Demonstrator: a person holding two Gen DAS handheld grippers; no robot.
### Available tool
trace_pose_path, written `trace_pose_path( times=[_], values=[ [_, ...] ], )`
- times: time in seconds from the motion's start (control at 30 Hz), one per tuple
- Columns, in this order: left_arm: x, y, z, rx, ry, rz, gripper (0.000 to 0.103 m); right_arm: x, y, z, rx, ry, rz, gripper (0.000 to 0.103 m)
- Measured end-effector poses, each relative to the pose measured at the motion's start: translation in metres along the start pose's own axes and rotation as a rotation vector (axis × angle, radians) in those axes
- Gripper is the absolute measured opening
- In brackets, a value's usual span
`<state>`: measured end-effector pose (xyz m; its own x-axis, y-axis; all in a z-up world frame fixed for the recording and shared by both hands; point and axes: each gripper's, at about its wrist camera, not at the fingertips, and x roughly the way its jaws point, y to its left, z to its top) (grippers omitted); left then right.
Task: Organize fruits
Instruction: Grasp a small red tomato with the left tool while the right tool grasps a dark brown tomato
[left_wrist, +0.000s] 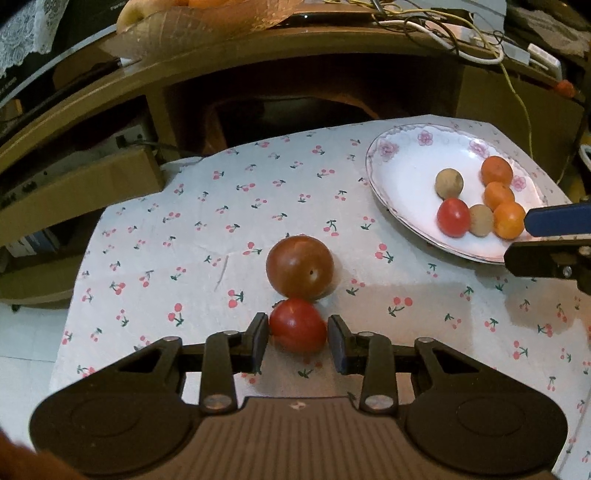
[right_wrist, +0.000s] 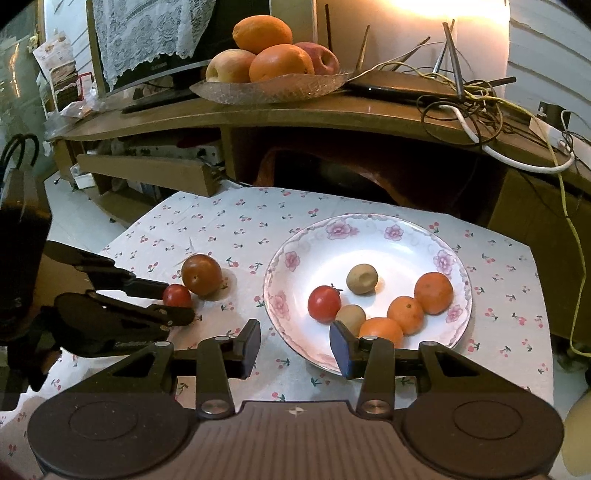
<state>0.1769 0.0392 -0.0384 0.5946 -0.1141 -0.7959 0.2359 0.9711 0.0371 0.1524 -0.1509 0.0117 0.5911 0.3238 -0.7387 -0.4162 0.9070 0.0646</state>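
A small red tomato lies on the cherry-print cloth between the fingers of my left gripper; the jaws are open around it, a sliver apart on each side. It touches a larger brown-red tomato just beyond. Both show in the right wrist view, the small one and the large one. The floral plate holds a red tomato, two tan fruits and three small oranges. My right gripper is open and empty over the plate's near rim.
A wooden TV stand behind the table carries a glass dish of oranges and apples and tangled cables. A cardboard box sits off the table's left side. The cloth's left edge drops to the floor.
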Motion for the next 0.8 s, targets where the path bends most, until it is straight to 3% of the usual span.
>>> trace_pose_path(
  times=[0.37, 0.6, 0.8],
  values=[
    [-0.022, 0.024, -0.023, 0.001, 0.000, -0.039, 0.038, -0.001, 0.023, 0.019, 0.009, -0.033, 0.065, 0.045],
    [-0.029, 0.041, -0.037, 0.012, 0.005, -0.059, 0.037, 0.042, 0.060, 0.033, -0.003, 0.006, 0.100, 0.045],
    [-0.028, 0.047, -0.039, 0.014, -0.003, -0.082, 0.037, 0.082, 0.082, 0.048, -0.039, 0.037, 0.063, 0.045]
  ],
)
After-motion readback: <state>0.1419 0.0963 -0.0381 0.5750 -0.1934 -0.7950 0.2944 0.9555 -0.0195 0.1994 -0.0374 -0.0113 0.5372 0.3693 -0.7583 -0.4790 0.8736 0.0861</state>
